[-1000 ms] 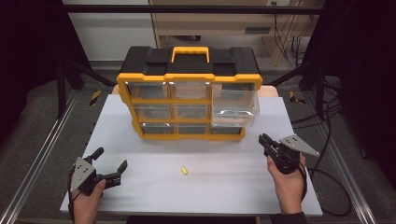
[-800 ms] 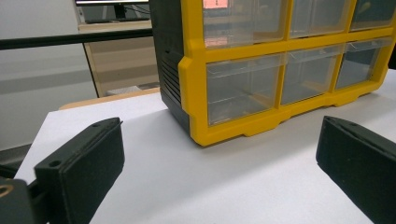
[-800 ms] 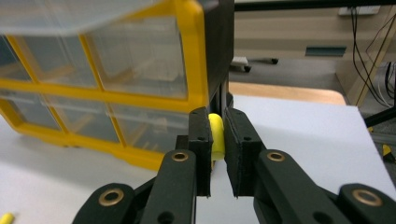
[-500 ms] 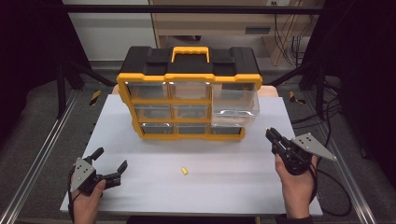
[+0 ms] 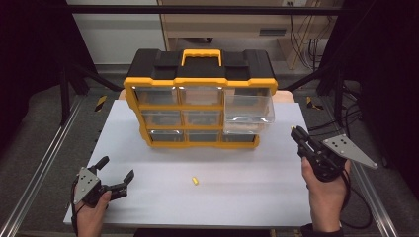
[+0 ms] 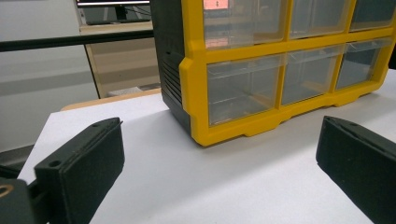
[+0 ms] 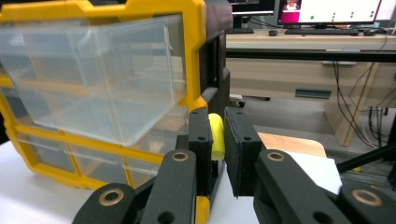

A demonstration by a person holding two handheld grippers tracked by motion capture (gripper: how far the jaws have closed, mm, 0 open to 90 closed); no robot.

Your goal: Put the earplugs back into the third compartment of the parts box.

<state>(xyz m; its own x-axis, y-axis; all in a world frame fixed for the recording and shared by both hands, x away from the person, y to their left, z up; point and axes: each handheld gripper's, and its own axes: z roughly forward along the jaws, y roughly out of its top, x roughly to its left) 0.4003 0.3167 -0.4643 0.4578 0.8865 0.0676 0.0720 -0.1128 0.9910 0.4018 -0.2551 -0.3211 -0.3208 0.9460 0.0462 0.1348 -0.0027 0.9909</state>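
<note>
- yellow capsule, a small rounded piece, sits clamped between the two black jaws of the right gripper; its long axis looks upright between the pads.
- in the high view the right gripper is raised near the table's right edge, its tips aimed at the pulled-out clear drawer of the yellow and black organizer.
- the drawer lies ahead and to the left of the held piece, open top upward, so the judged next move is up and over its front wall.
- second yellow capsule lies loose on the white table, between the two hands.
- left gripper rests low at the near left, jaws wide apart and empty, farther from the drawer.
</note>
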